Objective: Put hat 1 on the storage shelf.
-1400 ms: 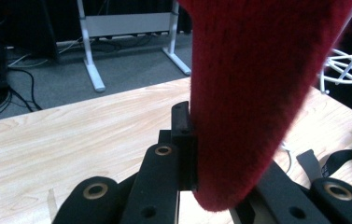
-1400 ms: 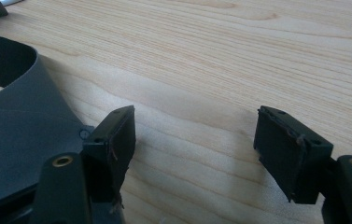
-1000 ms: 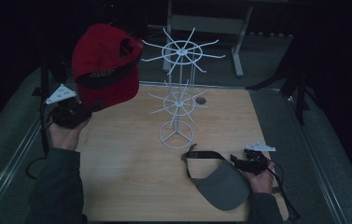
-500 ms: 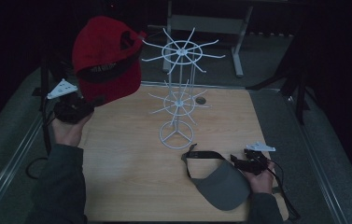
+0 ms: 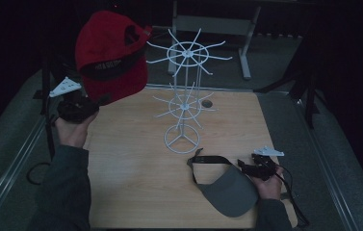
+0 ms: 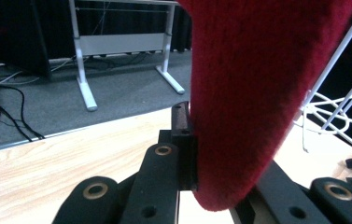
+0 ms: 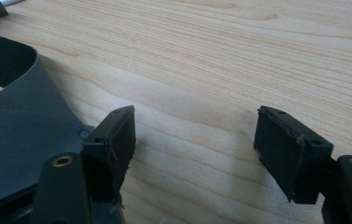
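While the left tongs point(image 5: 90, 102) stay clamped on the edge of the red baseball cap point(image 5: 111, 55), they've carried it higher and farther over the last second, so it now hangs beside the top ring of the white wire hat stand point(image 5: 185, 91). My guess is it's about to be hooked on a top prong. The right tongs point(image 7: 194, 154) sit wide open and empty, low over the bench point(image 5: 136, 183) at the near right, just beside the grey visor point(image 5: 229, 190), which lies flat and hasn't budged.
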Demonstrator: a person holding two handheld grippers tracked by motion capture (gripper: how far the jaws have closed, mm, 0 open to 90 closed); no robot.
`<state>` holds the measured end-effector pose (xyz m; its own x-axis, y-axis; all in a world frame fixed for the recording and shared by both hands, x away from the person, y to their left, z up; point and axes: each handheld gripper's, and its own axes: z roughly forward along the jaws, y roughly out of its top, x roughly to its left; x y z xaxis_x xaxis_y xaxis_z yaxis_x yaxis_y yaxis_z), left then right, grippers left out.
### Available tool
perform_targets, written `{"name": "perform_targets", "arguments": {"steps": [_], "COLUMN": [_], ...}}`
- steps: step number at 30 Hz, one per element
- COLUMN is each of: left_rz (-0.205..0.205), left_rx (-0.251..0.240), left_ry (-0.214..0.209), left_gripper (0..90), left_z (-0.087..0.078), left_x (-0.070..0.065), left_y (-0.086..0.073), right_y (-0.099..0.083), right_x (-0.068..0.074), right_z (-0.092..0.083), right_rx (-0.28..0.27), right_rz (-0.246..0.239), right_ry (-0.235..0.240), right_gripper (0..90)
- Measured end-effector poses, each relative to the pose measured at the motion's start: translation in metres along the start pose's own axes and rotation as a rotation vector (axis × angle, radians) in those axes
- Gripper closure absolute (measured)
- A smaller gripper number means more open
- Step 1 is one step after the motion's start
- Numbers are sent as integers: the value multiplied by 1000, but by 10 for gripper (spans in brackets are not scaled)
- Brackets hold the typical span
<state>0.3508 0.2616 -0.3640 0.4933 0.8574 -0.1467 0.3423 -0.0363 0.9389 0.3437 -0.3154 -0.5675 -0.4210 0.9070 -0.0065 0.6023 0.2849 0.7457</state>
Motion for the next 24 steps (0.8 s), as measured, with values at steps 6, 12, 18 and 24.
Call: {"name": "perform_targets", "arguments": {"steps": [6, 12, 18, 24], "left_rz": [5, 0, 15, 32], "left_rx": [-11, -19, -5, 29], "left_ry": [-15, -37, -54, -57], "left_gripper": [859, 859, 858, 858], "left_z": [-1, 1, 8, 15], "left_x": [-4, -9, -14, -17], "left_y": [6, 7, 6, -2], "right_y": [0, 0, 0, 0], "right_x": [0, 0, 0, 0], "right_z": [0, 0, 0, 0], "right_rx": [0, 0, 0, 0], "right_rz": [0, 0, 0, 0], "right_ry": [0, 0, 0, 0], "right_gripper": [294, 294, 294, 293]}}
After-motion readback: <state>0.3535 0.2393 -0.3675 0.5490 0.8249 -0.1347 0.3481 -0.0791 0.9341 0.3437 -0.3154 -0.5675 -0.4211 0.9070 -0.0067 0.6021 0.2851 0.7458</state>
